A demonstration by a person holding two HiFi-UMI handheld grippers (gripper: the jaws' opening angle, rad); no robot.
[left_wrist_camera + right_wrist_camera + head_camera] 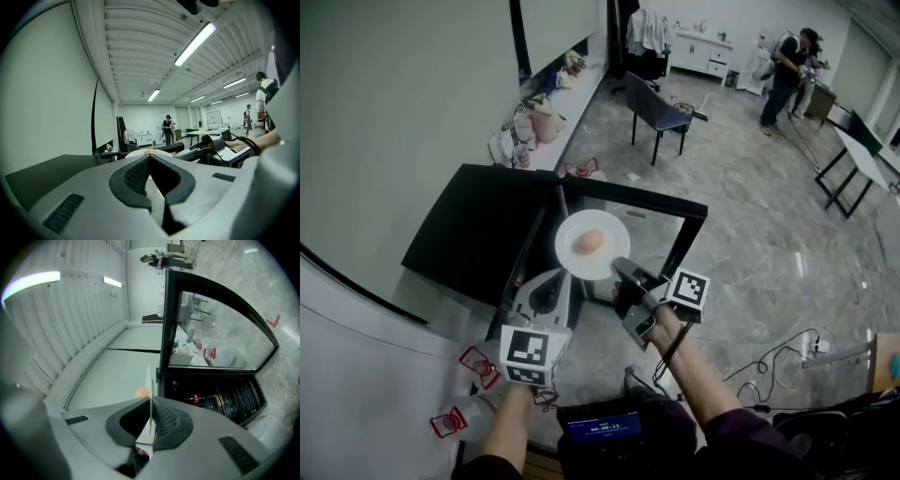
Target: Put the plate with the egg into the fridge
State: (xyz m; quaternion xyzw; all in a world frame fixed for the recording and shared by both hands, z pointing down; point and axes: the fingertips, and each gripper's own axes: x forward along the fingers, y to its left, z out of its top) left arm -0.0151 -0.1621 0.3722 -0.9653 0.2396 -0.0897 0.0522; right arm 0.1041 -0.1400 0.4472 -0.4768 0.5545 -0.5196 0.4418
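Right gripper clamps the plate by its rim, the egg half hidden behind it; left gripper clenched, empty.

The egg lies on the plate, at the open fridge's front. The right gripper pinches its near rim (left gripper just beside, left). A chair stands behind.

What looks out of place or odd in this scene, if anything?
Nothing looks spilled or broken. The one precarious bit: the egg lies loose on the plate, which the right tongs pinch by its rim alone.
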